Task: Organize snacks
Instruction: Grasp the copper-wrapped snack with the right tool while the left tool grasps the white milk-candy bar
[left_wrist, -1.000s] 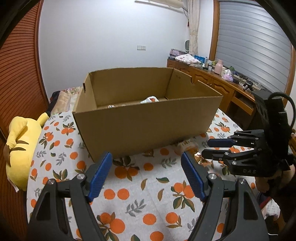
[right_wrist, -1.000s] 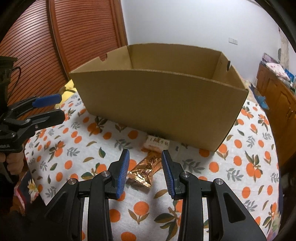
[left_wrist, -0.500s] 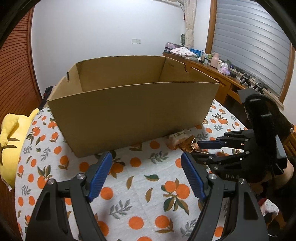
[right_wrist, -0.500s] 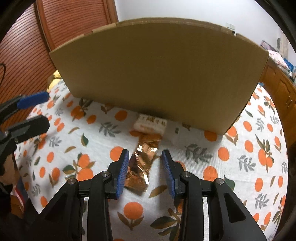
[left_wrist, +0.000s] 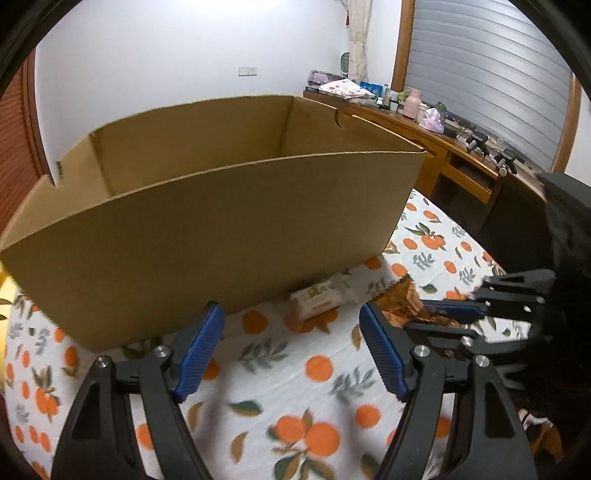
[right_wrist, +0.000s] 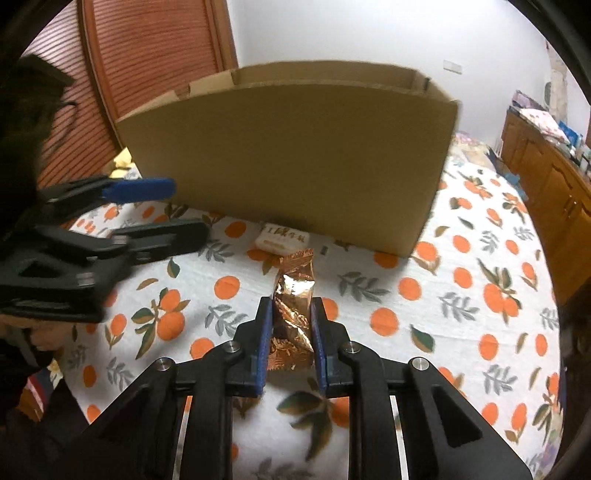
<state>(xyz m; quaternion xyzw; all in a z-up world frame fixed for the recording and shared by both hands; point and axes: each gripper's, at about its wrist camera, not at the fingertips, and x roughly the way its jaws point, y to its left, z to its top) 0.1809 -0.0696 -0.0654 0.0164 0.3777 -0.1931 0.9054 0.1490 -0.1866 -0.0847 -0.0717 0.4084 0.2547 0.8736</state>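
Having closed, right gripper now clamps the bronze snack packet.

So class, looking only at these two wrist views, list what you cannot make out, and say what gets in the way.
- Contents of the cardboard box: both views, hidden by its near wall.
- Print on the white snack packet: right wrist view, too small.
- Rear end of the gold foil snack: right wrist view, behind the right gripper.
- Items on the wooden sideboard: left wrist view, too small.

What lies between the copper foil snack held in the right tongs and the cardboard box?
In the right wrist view, a small white packet lies on the tablecloth, between the copper foil snack and the cardboard box, right at the box's foot.
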